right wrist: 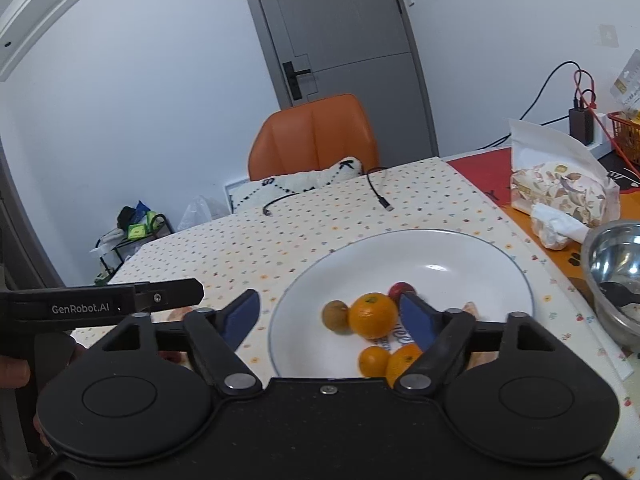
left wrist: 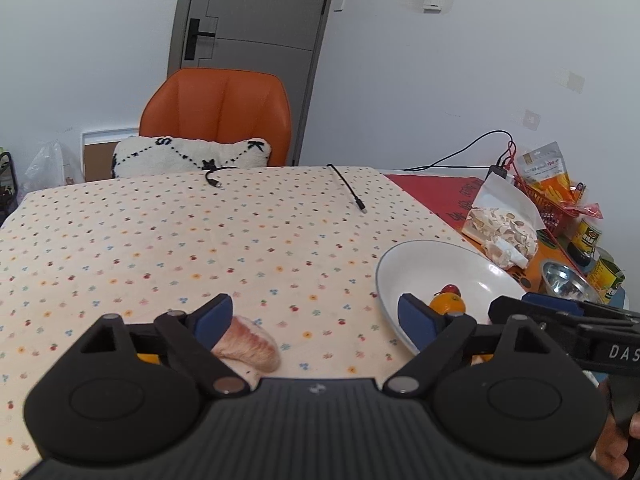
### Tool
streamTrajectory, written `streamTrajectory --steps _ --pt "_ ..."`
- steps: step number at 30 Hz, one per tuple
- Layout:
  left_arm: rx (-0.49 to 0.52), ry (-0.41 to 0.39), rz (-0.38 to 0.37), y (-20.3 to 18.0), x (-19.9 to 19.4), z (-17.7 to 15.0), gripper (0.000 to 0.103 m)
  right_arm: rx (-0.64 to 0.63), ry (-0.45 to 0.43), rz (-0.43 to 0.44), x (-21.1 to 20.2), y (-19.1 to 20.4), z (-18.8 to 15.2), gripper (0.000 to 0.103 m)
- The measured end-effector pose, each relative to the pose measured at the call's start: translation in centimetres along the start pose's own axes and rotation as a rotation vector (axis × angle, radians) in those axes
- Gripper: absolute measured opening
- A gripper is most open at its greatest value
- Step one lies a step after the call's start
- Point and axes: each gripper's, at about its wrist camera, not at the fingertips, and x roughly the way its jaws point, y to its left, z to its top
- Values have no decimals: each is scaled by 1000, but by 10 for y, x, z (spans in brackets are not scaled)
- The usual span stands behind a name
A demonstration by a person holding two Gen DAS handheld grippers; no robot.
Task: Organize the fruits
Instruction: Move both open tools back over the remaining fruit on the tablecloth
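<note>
A white plate (right wrist: pixel 460 252) on the dotted tablecloth holds a large orange (right wrist: pixel 373 315), a blurred kiwi (right wrist: pixel 336 316), a red fruit (right wrist: pixel 400 290) and two small oranges (right wrist: pixel 374 360). My right gripper (right wrist: pixel 330 318) is open and empty over the plate's near side. My left gripper (left wrist: pixel 316 316) is open and empty above the cloth, left of the plate (left wrist: pixel 432 264). A pink grapefruit wedge (left wrist: pixel 252 346) lies on the cloth by its left finger. The orange (left wrist: pixel 447 303) and red fruit (left wrist: pixel 450 289) show in the left wrist view too.
A steel bowl (right wrist: pixel 616 272) and a snack bag (right wrist: pixel 560 188) stand right of the plate. Two black cables (left wrist: pixel 348 188) lie at the far table edge. An orange chair (left wrist: pixel 216 116) with a cushion stands behind. A red basket (left wrist: pixel 548 200) and cans sit at far right.
</note>
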Motion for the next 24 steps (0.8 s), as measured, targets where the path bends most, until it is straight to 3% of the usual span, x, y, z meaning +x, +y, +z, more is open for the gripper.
streamTrajectory --steps 6,24 --pt "-27 5 35 19 -11 -3 89 -11 -2 41 0 11 -1 86" --pt "-79 16 96 56 -32 -16 89 -40 18 115 9 40 -4 89"
